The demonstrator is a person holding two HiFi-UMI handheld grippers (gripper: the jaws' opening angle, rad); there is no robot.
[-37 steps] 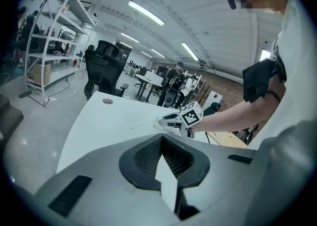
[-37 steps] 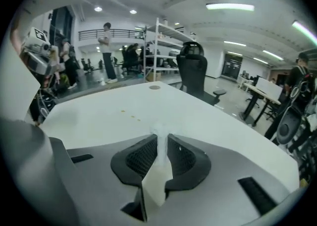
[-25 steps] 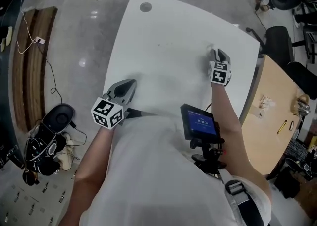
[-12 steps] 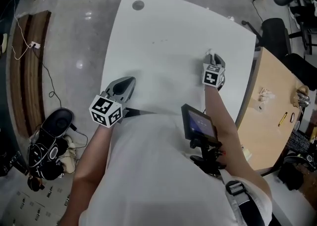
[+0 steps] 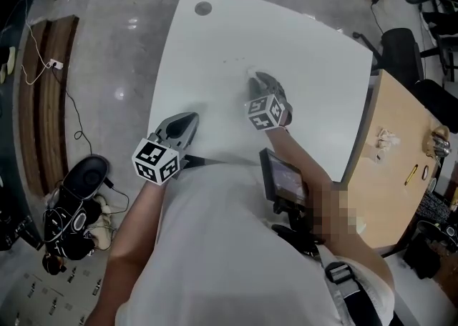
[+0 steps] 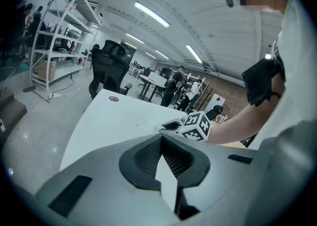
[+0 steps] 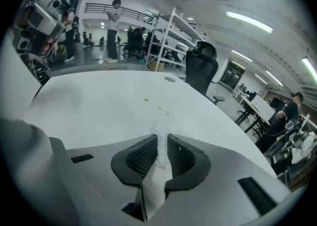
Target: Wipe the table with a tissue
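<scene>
The white table fills the middle of the head view. My right gripper is over the table's middle, shut on a crumpled white tissue that touches the surface. In the right gripper view the tissue is pinched between the closed jaws, with small yellowish spots on the table just ahead. My left gripper rests at the table's near left edge, shut and holding nothing. In the left gripper view its jaws meet, and the right gripper's marker cube shows beyond them.
A round grommet sits in the table's far left corner. A wooden desk with small items adjoins the right side, and a black office chair stands behind it. Bags and a helmet lie on the floor at left.
My right gripper has swept left with the tissue, from near the table's right edge to its middle. The left gripper has stayed put.
</scene>
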